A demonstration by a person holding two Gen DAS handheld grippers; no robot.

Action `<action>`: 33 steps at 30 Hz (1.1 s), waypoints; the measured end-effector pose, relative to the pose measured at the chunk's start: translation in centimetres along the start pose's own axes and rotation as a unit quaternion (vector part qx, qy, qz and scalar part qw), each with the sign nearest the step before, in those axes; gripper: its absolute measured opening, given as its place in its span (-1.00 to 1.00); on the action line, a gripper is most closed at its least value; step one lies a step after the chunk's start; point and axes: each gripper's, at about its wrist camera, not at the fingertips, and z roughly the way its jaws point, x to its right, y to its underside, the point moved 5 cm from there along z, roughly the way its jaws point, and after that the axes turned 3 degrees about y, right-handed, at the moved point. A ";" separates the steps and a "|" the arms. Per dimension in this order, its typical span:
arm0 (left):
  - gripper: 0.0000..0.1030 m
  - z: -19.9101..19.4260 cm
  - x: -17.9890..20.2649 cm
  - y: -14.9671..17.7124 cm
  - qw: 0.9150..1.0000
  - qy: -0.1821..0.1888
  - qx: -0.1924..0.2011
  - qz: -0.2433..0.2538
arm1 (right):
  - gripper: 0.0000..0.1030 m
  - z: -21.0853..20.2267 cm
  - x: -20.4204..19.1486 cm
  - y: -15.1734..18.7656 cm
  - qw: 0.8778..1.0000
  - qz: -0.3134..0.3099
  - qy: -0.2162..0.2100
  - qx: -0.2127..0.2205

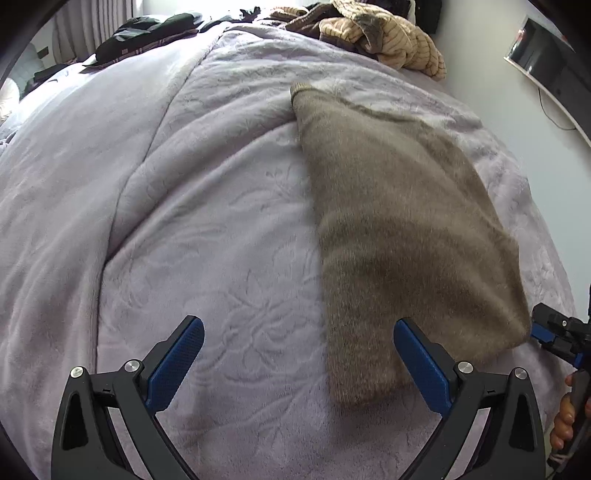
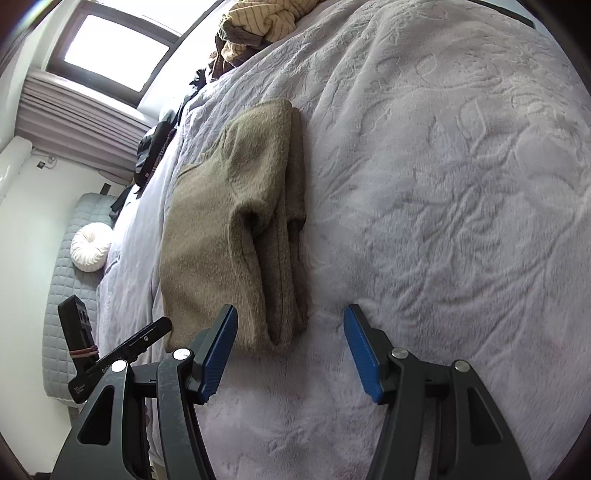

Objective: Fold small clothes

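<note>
My left gripper (image 1: 298, 363) is spread wide with nothing in it; the brown garment (image 1: 399, 229) lies folded long on the lilac blanket (image 1: 184, 221), its near end just before my right-side pad. My right gripper (image 2: 290, 349) is also spread and empty; the garment's corner is beside its left pad. I think next comes the crosswise fold; take both near corners together, all layers, and lift evenly.

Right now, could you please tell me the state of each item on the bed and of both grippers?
Brown garment: folded into a long strip, lying flat on the blanket, not gripped.
Left gripper: open, empty, beside the garment's near end.
Right gripper: open, empty, at the garment's near edge.
Striped clothes pile: crumpled, unfolded.
Dark clothes: heaped at the far side.
Blanket: spread out, creased.
</note>
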 end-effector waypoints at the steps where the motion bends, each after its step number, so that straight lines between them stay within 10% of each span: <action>1: 1.00 -0.3 -0.2 -0.6 1.000 0.003 0.007 -0.002 | 0.24 0.0 0.1 -0.4 1.000 0.002 -0.003 0.002; 33: 1.00 8.9 4.5 -9.4 0.982 0.177 -0.067 0.007 | 0.36 11.6 -4.1 -9.7 0.986 -0.043 -0.097 -0.127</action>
